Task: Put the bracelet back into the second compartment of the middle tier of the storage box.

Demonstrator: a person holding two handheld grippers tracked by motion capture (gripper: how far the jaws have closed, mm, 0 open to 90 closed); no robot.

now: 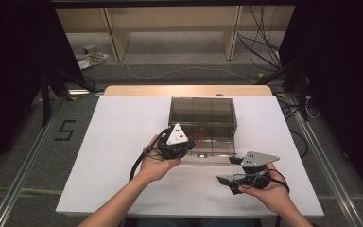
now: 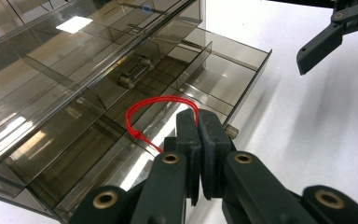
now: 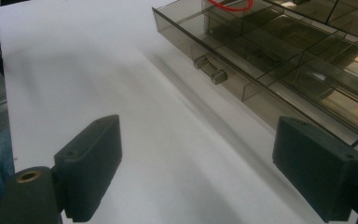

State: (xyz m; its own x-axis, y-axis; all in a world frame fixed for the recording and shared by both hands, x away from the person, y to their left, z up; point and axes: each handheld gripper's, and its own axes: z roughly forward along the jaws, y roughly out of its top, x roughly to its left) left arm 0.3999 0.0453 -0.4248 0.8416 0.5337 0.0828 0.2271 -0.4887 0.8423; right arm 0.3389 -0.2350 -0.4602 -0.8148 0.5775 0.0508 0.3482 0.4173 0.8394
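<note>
The left gripper (image 2: 199,140) has its jaws pressed together on a red loop of cord (image 2: 154,109), held above the pulled-out drawer (image 2: 223,79) of the smoky transparent drawer box (image 1: 202,113). The loop hangs over the drawer's divided compartments, behind its front handle (image 3: 209,70). The right gripper (image 3: 200,168), jaws spread wide, sits near the drawer's front on the white table (image 1: 118,142), apart from the box.

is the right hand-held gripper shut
No, the right hand-held gripper stands wide open over the white table, its two black jaws far apart with nothing between them.
</note>
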